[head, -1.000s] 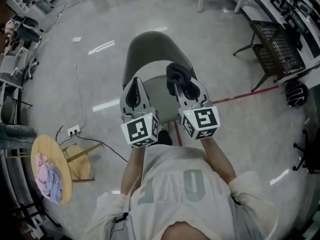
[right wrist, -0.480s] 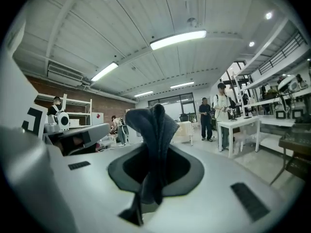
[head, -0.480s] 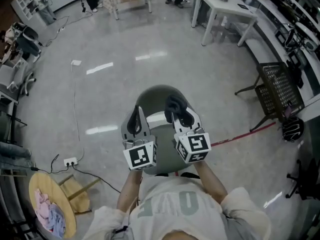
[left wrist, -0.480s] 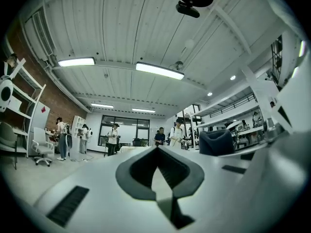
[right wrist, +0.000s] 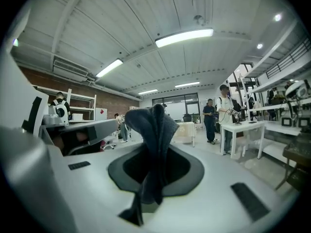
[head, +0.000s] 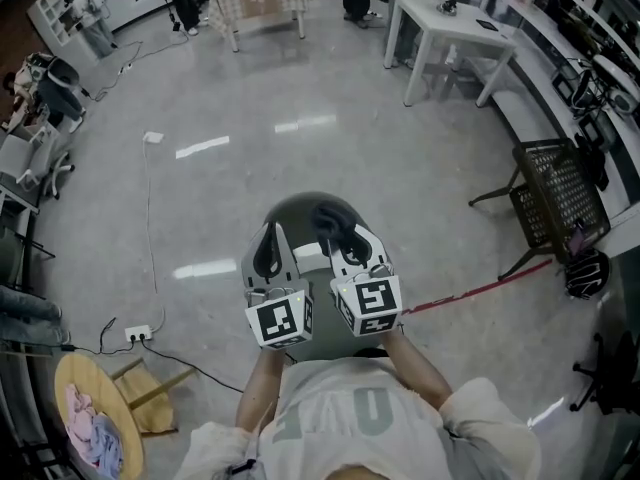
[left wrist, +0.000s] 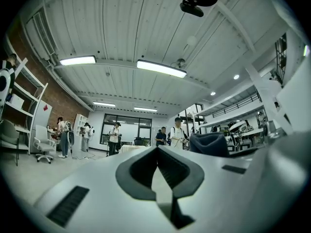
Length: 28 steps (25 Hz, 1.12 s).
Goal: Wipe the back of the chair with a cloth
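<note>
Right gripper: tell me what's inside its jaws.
A dark cloth is pinched in the right gripper, bunching up past the tips. The jaws cover the part clamped between them.

"What sort of place is this looking like?"

"A big open lab or workshop hall. Strip lights [left wrist: 161, 68] are glowing along a ribbed ceiling [left wrist: 121, 28], people [left wrist: 114, 139] are standing about, and white shelving [left wrist: 22, 108] is lining a brick wall [left wrist: 56, 101]."

"And lower down?"

"A polished grey floor [head: 250, 88] is shining, a power strip [head: 138, 334] and cable [head: 150, 228] are trailing over it, and a white table [head: 425, 10] is standing beyond."
</note>
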Available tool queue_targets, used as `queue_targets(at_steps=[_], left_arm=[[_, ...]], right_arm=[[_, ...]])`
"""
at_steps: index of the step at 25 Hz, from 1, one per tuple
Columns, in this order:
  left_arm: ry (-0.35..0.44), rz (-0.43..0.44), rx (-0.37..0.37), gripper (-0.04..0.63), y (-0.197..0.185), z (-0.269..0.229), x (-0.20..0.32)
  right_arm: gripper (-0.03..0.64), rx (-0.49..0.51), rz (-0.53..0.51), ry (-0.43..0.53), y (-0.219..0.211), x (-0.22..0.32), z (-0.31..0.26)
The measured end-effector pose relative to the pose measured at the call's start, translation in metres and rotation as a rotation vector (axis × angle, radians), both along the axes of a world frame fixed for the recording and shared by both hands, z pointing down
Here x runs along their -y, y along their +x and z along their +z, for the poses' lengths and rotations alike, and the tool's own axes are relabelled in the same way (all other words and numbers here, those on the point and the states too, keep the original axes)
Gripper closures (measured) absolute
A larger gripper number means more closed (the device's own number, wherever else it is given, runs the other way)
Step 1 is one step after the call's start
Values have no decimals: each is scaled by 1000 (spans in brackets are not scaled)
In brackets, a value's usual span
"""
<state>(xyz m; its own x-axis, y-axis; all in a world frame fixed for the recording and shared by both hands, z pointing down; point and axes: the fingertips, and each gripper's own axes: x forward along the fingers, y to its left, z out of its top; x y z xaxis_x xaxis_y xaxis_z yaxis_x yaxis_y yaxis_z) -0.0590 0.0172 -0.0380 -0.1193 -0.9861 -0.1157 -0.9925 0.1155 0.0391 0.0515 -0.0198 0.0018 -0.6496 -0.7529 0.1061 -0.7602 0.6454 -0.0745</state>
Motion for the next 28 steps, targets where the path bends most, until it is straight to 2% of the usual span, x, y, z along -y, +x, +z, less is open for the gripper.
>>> queue_targets(at_steps=[6,11,16,19,25,28], left_arm=[[33,-33,3,580,-3,-13,9],[28,-63,12,580,-13,-14,11],[41,-80,35,580,-29,-9,22],[1,-114,42,580,-40,12,14],[-44,-170,-20,580,-81,63,19],[-89,-199,-13,580,-104,97,16]], right_arm=[[558,15,-28,0,-2,11,-4],[558,21,-51,-4,-9,21,-5],[558,58,-93,8,-32,40,-7],[558,39,-139,-35,-49,35,9],[558,18,-172,-94,-97,45,64],[558,24,-194,-112,-121,48,94]])
